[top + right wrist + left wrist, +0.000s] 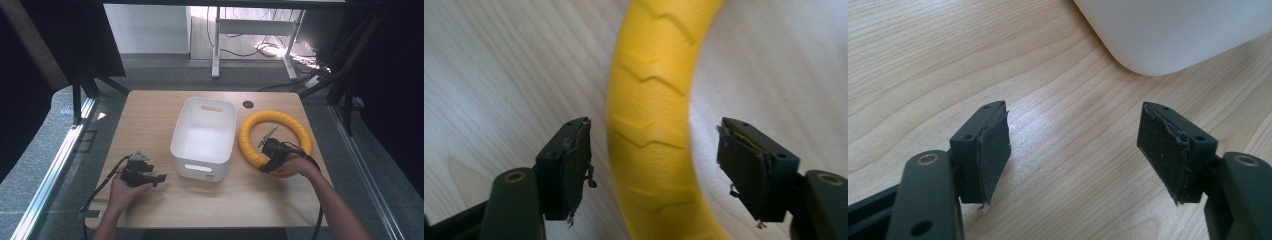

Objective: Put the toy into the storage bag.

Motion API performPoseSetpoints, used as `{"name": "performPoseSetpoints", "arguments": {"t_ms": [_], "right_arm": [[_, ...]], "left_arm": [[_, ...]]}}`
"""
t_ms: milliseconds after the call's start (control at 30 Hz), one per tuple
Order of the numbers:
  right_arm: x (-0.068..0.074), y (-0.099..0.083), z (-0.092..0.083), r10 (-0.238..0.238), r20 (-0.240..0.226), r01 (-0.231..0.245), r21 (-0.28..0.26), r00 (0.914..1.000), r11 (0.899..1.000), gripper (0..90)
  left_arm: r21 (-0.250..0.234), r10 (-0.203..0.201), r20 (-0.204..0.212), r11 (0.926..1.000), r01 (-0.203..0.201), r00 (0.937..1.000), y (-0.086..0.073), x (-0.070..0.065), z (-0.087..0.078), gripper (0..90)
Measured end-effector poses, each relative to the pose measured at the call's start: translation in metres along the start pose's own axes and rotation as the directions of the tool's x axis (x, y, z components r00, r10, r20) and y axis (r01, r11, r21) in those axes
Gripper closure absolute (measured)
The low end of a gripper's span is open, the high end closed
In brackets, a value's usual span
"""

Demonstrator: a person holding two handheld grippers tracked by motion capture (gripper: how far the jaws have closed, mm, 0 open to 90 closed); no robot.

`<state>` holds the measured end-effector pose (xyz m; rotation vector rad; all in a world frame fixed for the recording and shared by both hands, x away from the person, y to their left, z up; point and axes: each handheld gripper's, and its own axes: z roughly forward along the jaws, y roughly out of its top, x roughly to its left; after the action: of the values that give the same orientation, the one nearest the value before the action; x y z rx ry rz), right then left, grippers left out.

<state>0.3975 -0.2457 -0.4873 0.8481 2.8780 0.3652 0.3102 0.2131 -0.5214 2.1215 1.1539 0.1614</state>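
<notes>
Straddling the yellow ring point(651, 125) on the table point(150, 120) right of the white bin point(205, 135) with right gripper point(654, 165) jaws apart, needing centring before squeezing; left gripper point(1073, 150) idling open.

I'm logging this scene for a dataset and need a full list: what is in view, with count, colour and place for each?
table: one, light wood, fills the middle of the high view.
bin: one, white, empty, at the table's centre, with handle slots in its end walls.
ring: one, yellow with a chevron tread, flat on the table right of the bin.
grommet hole: one, dark, near the table's far edge.
desk frame: one, white, on the floor beyond the table, with cables.
left gripper: one, black, jaws open over bare table left of the bin.
right gripper: one, black, jaws astride the ring's near arc, pads not touching.
</notes>
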Motion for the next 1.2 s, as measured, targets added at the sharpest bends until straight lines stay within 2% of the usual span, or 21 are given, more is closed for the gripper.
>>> {"name": "performPoseSetpoints", "arguments": {"t_ms": [67, 133, 233, 500, 667, 800, 867, 933, 967, 1033, 1067, 1100, 1200], "right_arm": [[0.000, 0.002, 0.004, -0.027, -0.011, 0.027, 0.028, 0.9996, 0.999, 33.9], [0.000, 0.004, 0.006, -0.033, -0.020, 0.034, 0.041, 0.9993, 0.999, 36.5], [-0.002, 0.007, 0.008, -0.028, -0.039, 0.031, 0.062, 0.9988, 0.998, 41.0], [-0.003, 0.008, 0.017, -0.035, -0.035, 0.039, 0.111, 0.9988, 0.993, 46.0], [-0.007, 0.009, 0.017, -0.029, -0.060, 0.035, 0.110, 0.9978, 0.993, 48.7], [-0.010, 0.011, 0.017, -0.046, -0.083, 0.056, 0.128, 0.9955, 0.990, 50.1], [-0.010, 0.012, 0.017, -0.041, -0.087, 0.052, 0.131, 0.9954, 0.990, 50.2], [-0.010, 0.012, 0.016, -0.041, -0.094, 0.052, 0.119, 0.9948, 0.992, 50.3], [-0.012, 0.010, 0.013, -0.029, -0.097, 0.037, 0.078, 0.9948, 0.996, 50.4], [-0.014, 0.009, 0.005, -0.019, -0.100, 0.022, 0.033, 0.9948, 0.999, 50.5], [-0.014, 0.009, 0.005, -0.019, -0.100, 0.022, 0.033, 0.9948, 0.999, 50.5], [-0.018, 0.008, -0.005, -0.004, -0.120, 0.002, -0.018, 0.9927, 1.000, 50.4], [-0.022, 0.005, -0.017, 0.025, -0.144, -0.036, -0.079, 0.9893, 0.996, 50.4]], "left_arm": [[-0.001, -0.001, 0.001, 1.0000, 0.001, 1.0000, 0.000, 0.000, 0.000, 29.4], [-0.002, 0.001, 0.000, 1.0000, -0.001, 1.0000, 0.000, 0.000, 0.000, 29.4], [-0.003, -0.007, -0.002, 1.0000, 0.007, 1.0000, 0.000, 0.000, -0.001, 29.3], [0.000, -0.009, 0.002, 1.0000, 0.009, 1.0000, 0.001, 0.000, -0.001, 29.2], [-0.009, -0.006, 0.010, 0.9999, 0.006, 0.9999, 0.002, 0.000, -0.002, 29.2], [-0.007, -0.004, 0.010, 1.0000, 0.004, 0.9999, 0.002, 0.000, -0.001, 29.2], [-0.004, -0.007, 0.010, 1.0000, 0.007, 0.9999, 0.001, 0.000, -0.001, 29.2], [-0.004, -0.008, 0.009, 1.0000, 0.008, 0.9999, 0.001, 0.000, -0.001, 29.2], [-0.005, -0.005, 0.009, 1.0000, 0.006, 0.9999, 0.001, 0.001, -0.001, 29.1], [-0.007, -0.009, 0.005, 0.9999, 0.009, 0.9999, 0.001, 0.001, -0.001, 29.1], [-0.007, -0.009, 0.005, 0.9999, 0.009, 0.9999, 0.001, 0.001, -0.001, 29.1], [-0.008, -0.010, 0.006, 0.9999, 0.010, 0.9999, 0.001, 0.001, -0.001, 29.1], [-0.006, -0.013, 0.007, 0.9999, 0.013, 0.9999, 0.001, 0.000, -0.001, 29.1]]}}
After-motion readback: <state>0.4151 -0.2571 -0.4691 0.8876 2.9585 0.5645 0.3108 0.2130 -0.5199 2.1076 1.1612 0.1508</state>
